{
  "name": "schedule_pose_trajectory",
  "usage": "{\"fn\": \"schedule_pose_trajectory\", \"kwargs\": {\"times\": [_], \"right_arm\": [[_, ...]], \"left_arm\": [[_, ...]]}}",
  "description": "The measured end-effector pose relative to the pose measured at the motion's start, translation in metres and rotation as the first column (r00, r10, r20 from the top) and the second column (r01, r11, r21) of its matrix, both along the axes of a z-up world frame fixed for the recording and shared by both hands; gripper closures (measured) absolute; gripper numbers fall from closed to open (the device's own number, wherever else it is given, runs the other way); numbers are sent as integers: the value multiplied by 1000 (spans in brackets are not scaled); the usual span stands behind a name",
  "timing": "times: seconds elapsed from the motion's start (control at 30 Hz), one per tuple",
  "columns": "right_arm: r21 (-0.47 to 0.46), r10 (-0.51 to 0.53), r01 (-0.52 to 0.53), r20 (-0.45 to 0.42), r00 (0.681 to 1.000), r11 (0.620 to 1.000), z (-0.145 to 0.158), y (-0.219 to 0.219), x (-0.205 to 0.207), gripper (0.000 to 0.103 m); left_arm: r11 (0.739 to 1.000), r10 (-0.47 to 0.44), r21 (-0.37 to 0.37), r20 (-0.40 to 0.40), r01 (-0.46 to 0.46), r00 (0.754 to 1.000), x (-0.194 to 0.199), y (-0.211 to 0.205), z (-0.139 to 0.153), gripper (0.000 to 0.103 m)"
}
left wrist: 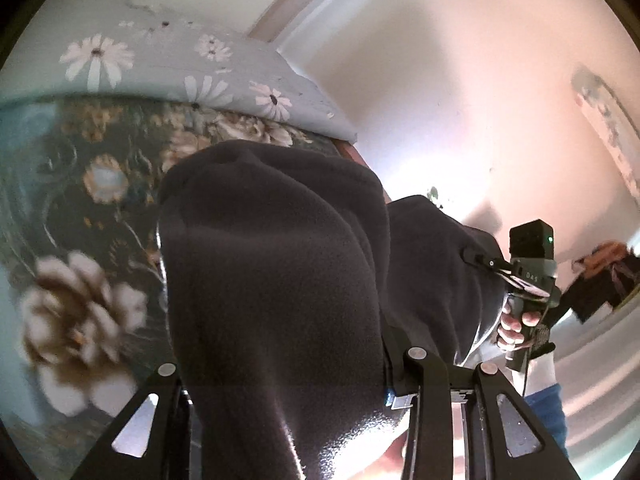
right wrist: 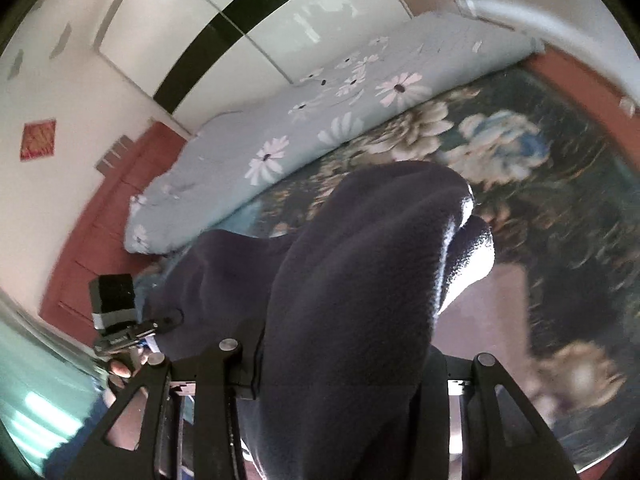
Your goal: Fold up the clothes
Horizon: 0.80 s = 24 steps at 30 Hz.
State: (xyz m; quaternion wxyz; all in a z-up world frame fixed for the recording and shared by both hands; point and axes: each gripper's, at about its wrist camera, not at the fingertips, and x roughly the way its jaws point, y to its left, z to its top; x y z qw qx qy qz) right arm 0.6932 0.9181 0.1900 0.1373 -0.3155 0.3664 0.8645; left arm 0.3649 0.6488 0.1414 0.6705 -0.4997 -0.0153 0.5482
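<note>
A home bedroom: a bed spread with a dark green floral blanket [right wrist: 560, 184], a rolled pale-blue daisy-print quilt [right wrist: 304, 136] along its far side, and a glossy white wardrobe with a black stripe [right wrist: 224, 32] behind.

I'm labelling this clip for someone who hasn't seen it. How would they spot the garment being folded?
Find the bed with the dark floral blanket and the pale blue daisy quilt along its far side. Above the blanket hangs the dark fleece garment, gripped by both grippers. It is the only plain, unpatterned fabric there.
</note>
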Motion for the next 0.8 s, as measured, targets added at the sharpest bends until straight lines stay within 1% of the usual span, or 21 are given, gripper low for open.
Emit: {"fn": "schedule_pose_trajectory", "kwargs": {"times": [0.03,0.13,0.27,0.33,0.43,0.53,0.7,0.8], "right_arm": [[10,8,-8,8,1000,1000,0,3,3,59],[5,15,-15,34,999,1000,-12,15,12,59],[-54,-8,11,58,998,998,-51,28,16,59],[-87,-28,35,80,996,996,-74,35,20,58],[-133,-65,75,80,995,988,-98,46,28,57],[-156,-89,99,71,993,983,-112,50,33,52],[-188,-120,128,54,991,974,-130,53,39,52],[-204,-127,135,50,991,970,-131,52,40,49]], "left_arm": [[1000,1,1,4,-1,1000,6,-3,-5,63],[1000,-3,-19,-21,2,1000,26,-4,-29,63],[996,0,-84,10,0,1000,36,-7,-68,62],[997,4,-81,29,-2,1000,36,-13,-79,60],[997,4,-79,48,0,999,37,-16,-88,57],[996,-3,-84,21,5,1000,37,-15,-89,55],[995,-24,-98,13,25,1000,36,-11,-93,49],[995,-35,-96,64,41,997,32,-10,-91,49]]}}
